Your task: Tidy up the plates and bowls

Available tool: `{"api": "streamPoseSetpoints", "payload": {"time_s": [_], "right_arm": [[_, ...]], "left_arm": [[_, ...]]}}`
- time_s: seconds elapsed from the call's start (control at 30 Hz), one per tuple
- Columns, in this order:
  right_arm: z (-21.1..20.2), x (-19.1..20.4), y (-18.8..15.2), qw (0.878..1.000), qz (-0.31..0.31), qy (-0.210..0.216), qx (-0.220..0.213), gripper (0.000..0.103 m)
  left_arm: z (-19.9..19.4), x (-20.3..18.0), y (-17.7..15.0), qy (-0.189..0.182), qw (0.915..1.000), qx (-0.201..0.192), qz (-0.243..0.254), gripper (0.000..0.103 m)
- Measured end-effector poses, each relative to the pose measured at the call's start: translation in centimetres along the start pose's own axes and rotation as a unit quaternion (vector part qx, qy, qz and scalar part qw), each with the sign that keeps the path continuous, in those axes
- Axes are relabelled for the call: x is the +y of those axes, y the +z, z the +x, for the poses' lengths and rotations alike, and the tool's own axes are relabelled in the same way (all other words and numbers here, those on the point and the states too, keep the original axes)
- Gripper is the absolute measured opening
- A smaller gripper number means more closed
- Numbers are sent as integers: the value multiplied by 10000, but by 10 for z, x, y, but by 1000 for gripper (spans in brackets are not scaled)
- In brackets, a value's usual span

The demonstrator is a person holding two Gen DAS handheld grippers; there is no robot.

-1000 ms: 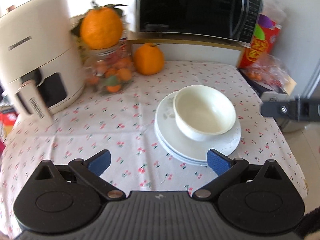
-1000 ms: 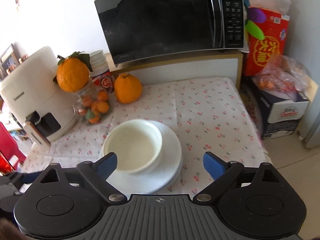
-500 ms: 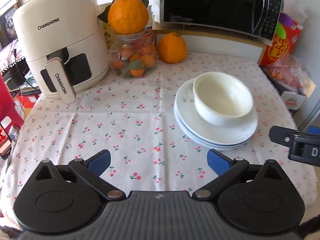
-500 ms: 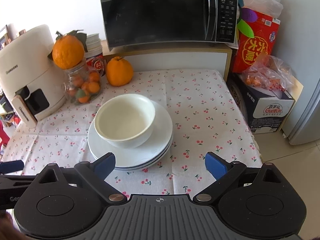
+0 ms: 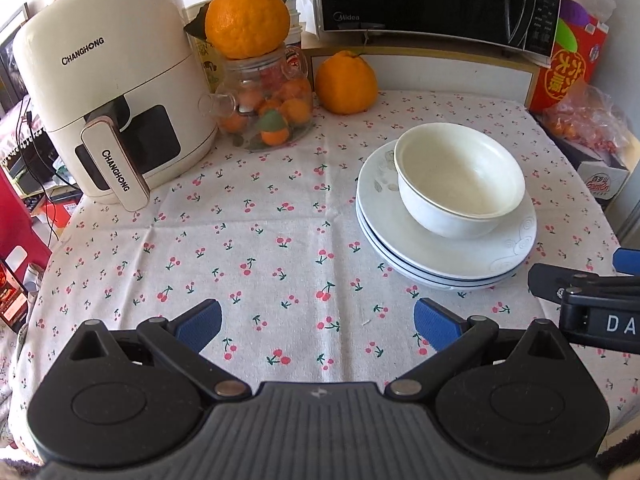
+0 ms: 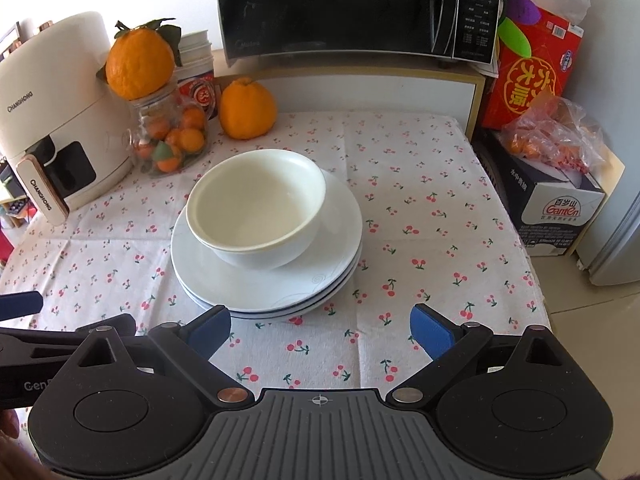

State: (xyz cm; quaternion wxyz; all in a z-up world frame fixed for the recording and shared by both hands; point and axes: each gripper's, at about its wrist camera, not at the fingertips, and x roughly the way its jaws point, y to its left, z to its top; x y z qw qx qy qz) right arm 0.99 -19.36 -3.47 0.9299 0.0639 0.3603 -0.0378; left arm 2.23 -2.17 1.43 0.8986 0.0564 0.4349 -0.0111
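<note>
Clear glass jar [image 5: 266, 104] at the back left of the cherry-print tabletop [image 5: 248, 248], filled with small orange mandarins and one green-capped fruit; large leafy orange [image 5: 247, 20] perched on its mouth. Second large orange [image 5: 346, 82] just beside the jar, on the cloth. Crinkled clear plastic bag [image 6: 554, 136] of small orange fruit atop a dark cardboard box [image 6: 560, 204], off the tabletop's right edge.

Glossy white ceramic bowl [image 6: 256, 210], deep and round, nothing visible inside, upright on a stack of shallow white plates [image 6: 340, 252] with thin blue rims; faint swirl pattern on the top plate. Bowl off-centre, toward the stack's back left in the right wrist view. Stack right of the tabletop's middle.

Left hand-held gripper [image 5: 318, 322] spread wide above the near cloth, blue pads gripping nothing. Right hand-held gripper [image 6: 320, 330] likewise wide, bare, just short of the plates' near edge.

Cream air fryer [image 5: 112, 92] at far left; black microwave [image 6: 356, 8] on a shelf behind.
</note>
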Motion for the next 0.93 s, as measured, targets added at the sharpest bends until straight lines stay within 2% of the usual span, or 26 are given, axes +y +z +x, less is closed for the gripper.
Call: {"api": "streamPoseSetpoints", "payload": {"time_s": [0.93], "right_arm": [[1,-2,-3,10000,-17,5,34,98]], "left_arm": [[5,-2,-2,-32,9999,134,33,103]]}}
